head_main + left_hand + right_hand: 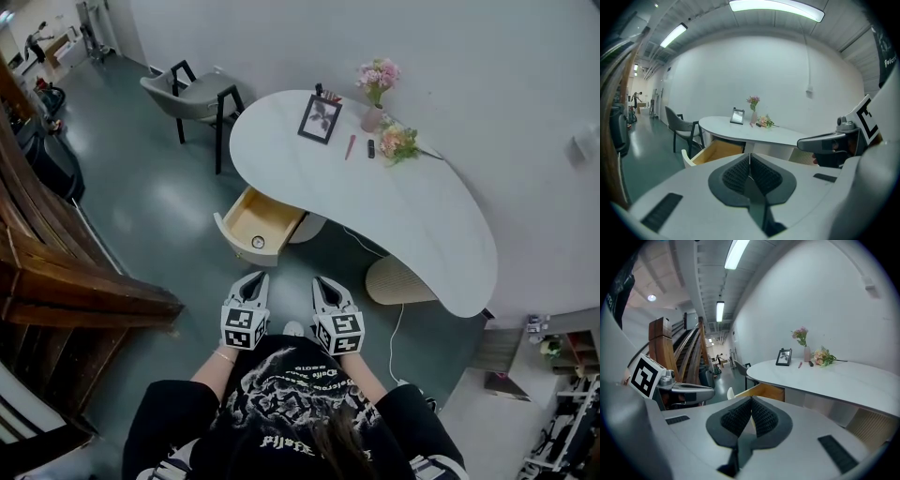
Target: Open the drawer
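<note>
Currently, both of my grippers sit near my body, side by side and apart from each other, pointing toward the table. My left gripper has its jaws fully together with nothing between them; its own view confirms the ribbed pads meeting along one line. My right gripper is likewise closed and empty, pads pressed tip to tip.

The drawer hangs under the left end of the white curved table and stands pulled out toward me, its pale wooden interior exposed. A small round item lies inside, close to the front panel. Neither gripper touches the drawer; a strip of grey floor separates them from it.

On the tabletop, at the far side: a framed picture, a vase of pink flowers, and a loose bouquet to its right. A grey chair stands at the far left of the table. Wooden stairs occupy the left edge.
</note>
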Available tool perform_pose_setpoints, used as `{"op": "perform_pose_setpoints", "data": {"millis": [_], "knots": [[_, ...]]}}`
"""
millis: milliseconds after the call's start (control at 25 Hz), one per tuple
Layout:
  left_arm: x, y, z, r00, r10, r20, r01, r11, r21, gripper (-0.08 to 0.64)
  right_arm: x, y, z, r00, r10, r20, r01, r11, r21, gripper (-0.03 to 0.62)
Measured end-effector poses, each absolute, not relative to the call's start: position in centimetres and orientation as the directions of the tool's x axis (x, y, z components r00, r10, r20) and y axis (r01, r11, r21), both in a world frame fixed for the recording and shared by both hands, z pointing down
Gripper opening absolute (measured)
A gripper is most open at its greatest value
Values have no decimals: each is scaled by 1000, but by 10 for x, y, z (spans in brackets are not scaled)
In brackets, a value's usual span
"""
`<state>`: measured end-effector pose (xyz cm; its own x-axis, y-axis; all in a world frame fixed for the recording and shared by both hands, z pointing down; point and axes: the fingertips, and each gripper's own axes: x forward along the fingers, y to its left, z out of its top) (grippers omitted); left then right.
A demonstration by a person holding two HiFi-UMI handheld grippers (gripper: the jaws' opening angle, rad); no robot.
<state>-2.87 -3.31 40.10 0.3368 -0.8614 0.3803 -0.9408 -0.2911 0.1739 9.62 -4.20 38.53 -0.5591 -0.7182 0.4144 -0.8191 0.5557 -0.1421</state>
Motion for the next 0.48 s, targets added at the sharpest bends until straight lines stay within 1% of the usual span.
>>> {"op": "perform_pose_setpoints", "data": {"millis": [480], "knots": [[-32, -41, 400, 367, -856, 364, -930, -343, 130, 29, 107, -47, 387, -499, -773, 391, -863, 484, -146, 26]]}}
